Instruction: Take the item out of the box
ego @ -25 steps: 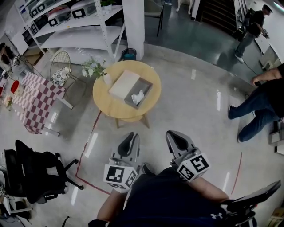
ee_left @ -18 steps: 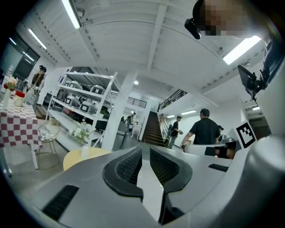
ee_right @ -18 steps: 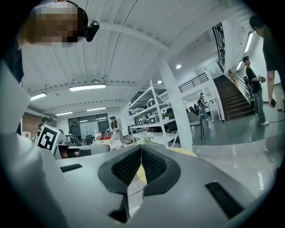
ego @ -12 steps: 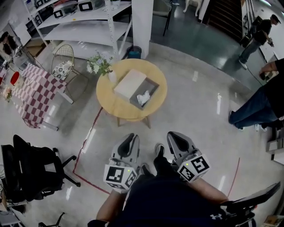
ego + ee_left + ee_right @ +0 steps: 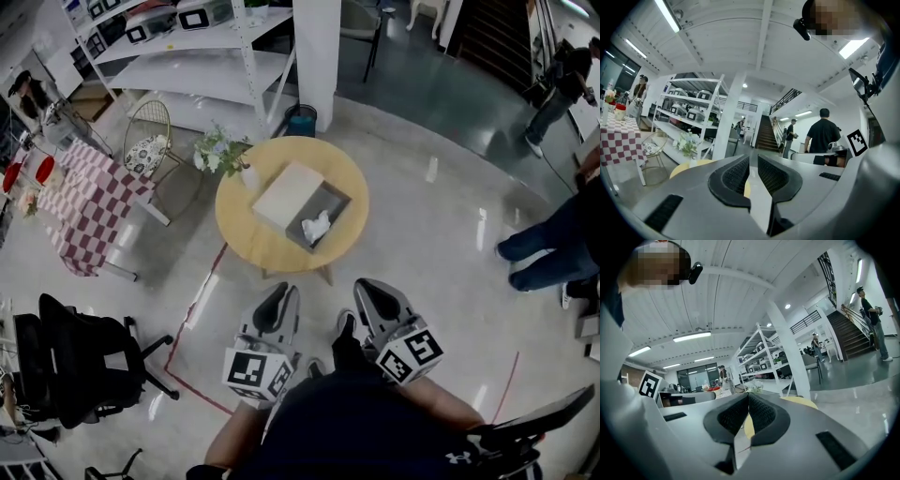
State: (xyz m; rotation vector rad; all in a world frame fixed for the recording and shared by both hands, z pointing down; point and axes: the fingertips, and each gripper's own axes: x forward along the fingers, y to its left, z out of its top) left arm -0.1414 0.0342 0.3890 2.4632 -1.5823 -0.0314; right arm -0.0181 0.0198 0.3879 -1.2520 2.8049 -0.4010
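Task not begun. The item point(image 5: 317, 226), white and crumpled, lies inside the open grey box point(image 5: 336, 202) on the round table point(image 5: 251, 236). A beige flat panel point(image 5: 288, 193), perhaps the lid, touches the box's left side.

Left gripper point(image 5: 275, 298): jaws a narrow slit apart, nothing in them. Right gripper point(image 5: 373, 292): jaw tips touching, empty. Both are held low by the person's body, well apart from the table.

Left to do — approach, reach in, grip, lift clear.

Around: office chair point(image 5: 75, 352), checked table point(image 5: 80, 202), wire chair point(image 5: 150, 145), flowers point(image 5: 220, 150) at the table's left edge near the panel, pillar point(image 5: 317, 47) behind, a bystander's legs point(image 5: 553, 244) well off right. The floor ahead looks open. The flowers are the likeliest thing to get knocked.
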